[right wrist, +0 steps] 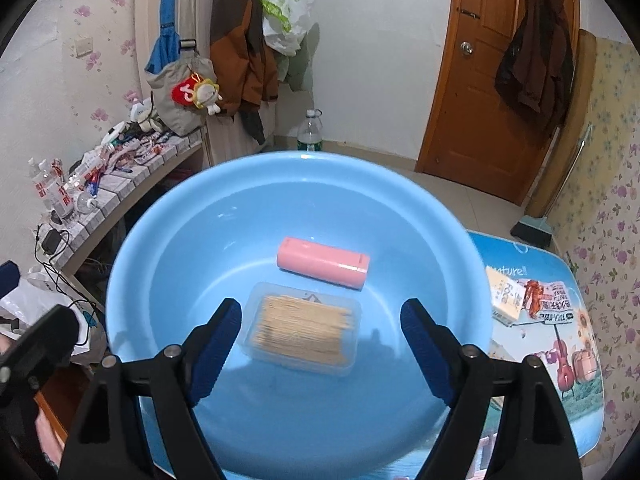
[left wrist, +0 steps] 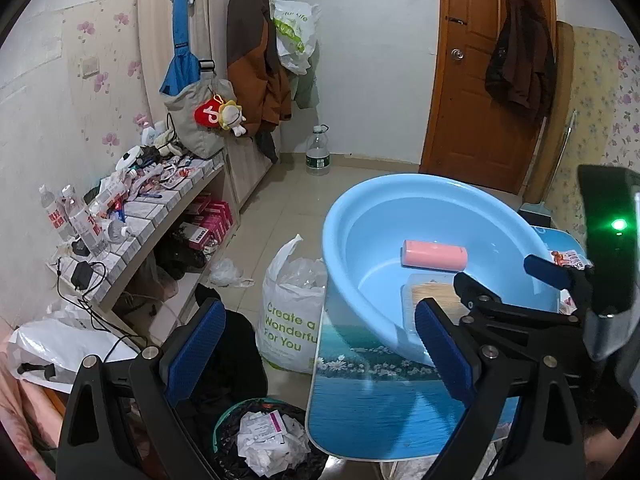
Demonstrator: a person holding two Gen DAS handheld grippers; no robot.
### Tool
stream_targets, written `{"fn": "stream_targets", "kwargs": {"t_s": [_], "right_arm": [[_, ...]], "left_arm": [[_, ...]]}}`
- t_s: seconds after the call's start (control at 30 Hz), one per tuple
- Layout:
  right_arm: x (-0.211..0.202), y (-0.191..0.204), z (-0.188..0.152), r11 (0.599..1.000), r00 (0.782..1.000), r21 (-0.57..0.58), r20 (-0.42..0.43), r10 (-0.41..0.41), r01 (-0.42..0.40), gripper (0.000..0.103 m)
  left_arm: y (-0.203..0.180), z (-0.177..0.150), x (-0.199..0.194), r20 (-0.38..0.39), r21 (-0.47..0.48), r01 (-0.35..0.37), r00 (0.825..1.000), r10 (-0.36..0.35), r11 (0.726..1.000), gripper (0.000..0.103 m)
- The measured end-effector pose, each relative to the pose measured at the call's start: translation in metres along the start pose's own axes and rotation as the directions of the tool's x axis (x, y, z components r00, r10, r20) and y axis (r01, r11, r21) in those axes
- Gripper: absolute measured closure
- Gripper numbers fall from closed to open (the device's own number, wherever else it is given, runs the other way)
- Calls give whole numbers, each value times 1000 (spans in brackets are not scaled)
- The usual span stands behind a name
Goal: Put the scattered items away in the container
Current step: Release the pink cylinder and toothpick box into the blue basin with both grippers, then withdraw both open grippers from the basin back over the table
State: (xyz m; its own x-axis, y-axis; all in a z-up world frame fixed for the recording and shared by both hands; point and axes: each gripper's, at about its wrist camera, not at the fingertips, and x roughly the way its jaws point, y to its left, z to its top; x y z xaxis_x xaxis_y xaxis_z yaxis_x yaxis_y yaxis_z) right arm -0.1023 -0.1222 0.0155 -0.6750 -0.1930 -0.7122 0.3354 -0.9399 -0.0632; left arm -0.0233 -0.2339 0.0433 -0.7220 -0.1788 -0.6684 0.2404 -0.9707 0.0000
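Note:
A light blue basin (right wrist: 168, 248) stands on a small table with a printed top (right wrist: 576, 396). In its bottom lie a pink cylindrical case (right wrist: 323, 268) and a clear box of toothpicks (right wrist: 304, 330). My right gripper (right wrist: 320, 312) hangs open over the basin, its blue pads on either side of the toothpick box and not touching it. Right of the basin, a yellow box (right wrist: 506, 294) and a red snack packet (right wrist: 546, 300) lie on the table. In the left wrist view, the basin (left wrist: 360, 216) is at the right and my left gripper (left wrist: 320, 344) is open and empty over the table's left edge.
A white shopping bag (left wrist: 292, 320) and a bin lined in black (left wrist: 268, 444) stand on the floor left of the table. A cluttered shelf (left wrist: 132, 216) runs along the left wall. A water jug (left wrist: 318, 152) and a wooden door (left wrist: 480, 80) are at the back.

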Motion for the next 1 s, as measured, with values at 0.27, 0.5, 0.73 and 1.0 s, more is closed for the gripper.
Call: {"fn": "stream_targets", "kwargs": {"t_s": [0.27,0.5,0.73,1.0], "right_arm": [[-45,-28,-8,1000,995,-1,97,-17,17,20],[-77,-75,-19,998,986,33,154,-57,52,20],[-97,-131,-42,991,982,95,160,-105,90,20],[-109,-212,-82,975,974,195,177,-141,106,20]], "left_arm": [[-28,4,-12,25,21,21,999,-21,1000,6],[-73,3,-19,33,51,70,997,-72,996,6],[-124,-6,-26,33,105,120,992,-124,987,6],[-185,-19,-33,29,162,183,981,-190,970,6]]}}
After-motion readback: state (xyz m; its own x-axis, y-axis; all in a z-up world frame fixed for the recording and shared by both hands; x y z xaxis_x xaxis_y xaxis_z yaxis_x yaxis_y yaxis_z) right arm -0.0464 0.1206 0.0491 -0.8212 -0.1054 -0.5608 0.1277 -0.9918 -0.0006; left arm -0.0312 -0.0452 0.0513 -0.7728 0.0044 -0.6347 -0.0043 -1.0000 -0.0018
